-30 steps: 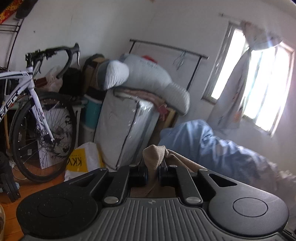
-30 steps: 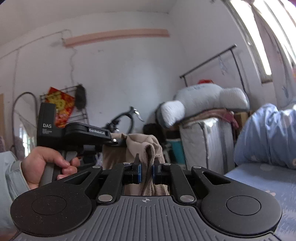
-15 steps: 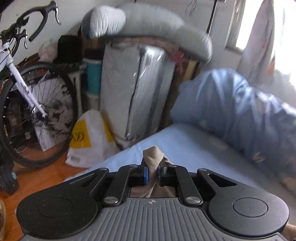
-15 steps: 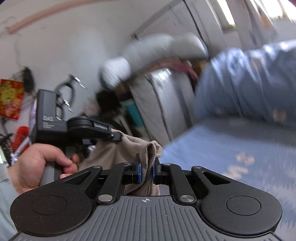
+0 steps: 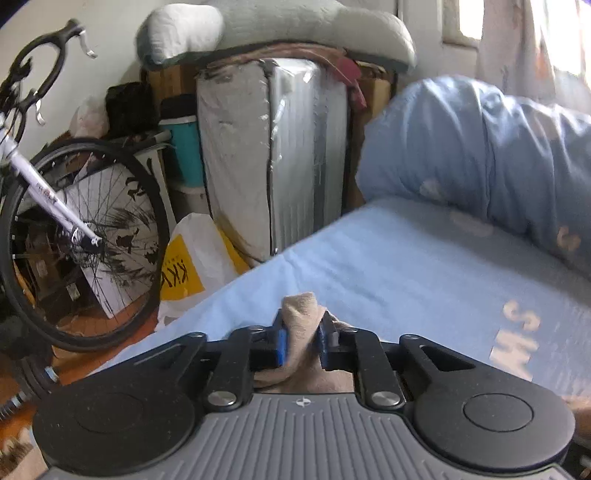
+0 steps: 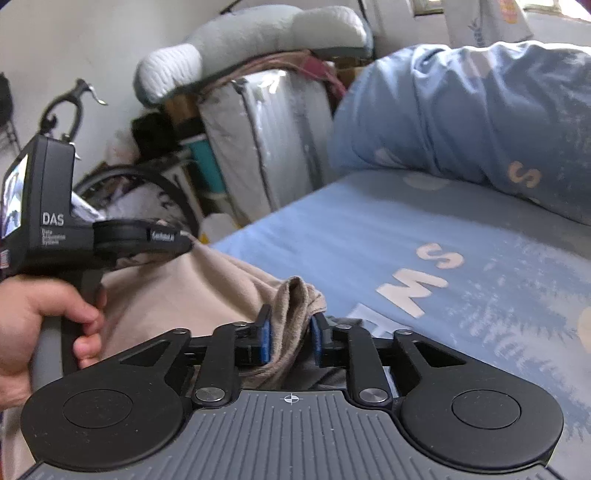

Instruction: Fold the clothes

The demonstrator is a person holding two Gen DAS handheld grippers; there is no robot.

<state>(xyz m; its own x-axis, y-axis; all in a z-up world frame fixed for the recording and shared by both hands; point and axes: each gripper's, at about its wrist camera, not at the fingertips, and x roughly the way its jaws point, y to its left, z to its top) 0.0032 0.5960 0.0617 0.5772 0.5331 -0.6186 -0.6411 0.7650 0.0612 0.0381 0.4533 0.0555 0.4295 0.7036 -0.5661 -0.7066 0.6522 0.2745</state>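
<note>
A beige garment (image 6: 192, 291) hangs stretched between both grippers over the near edge of the blue bed (image 6: 424, 229). My left gripper (image 5: 301, 341) is shut on one bunched corner of the beige garment (image 5: 300, 314). My right gripper (image 6: 290, 334) is shut on another bunched corner, which pokes up between the blue pads. In the right wrist view the left gripper (image 6: 184, 240) appears at the left, held by a hand (image 6: 33, 325), with the cloth draping from it. The garment's lower part is hidden behind the gripper bodies.
A rolled blue duvet (image 5: 480, 147) lies at the far side of the bed (image 5: 406, 266). Beyond the bed's edge stand a plastic-wrapped grey case (image 5: 273, 158), a grey cushion (image 5: 277, 26), a white-and-yellow bag (image 5: 192, 266) and a white bicycle (image 5: 55, 206) on the wooden floor.
Both grippers have come down from chest height toward the bed with the beige garment still pinched; the views tilted from the wall and window to the mattress.
</note>
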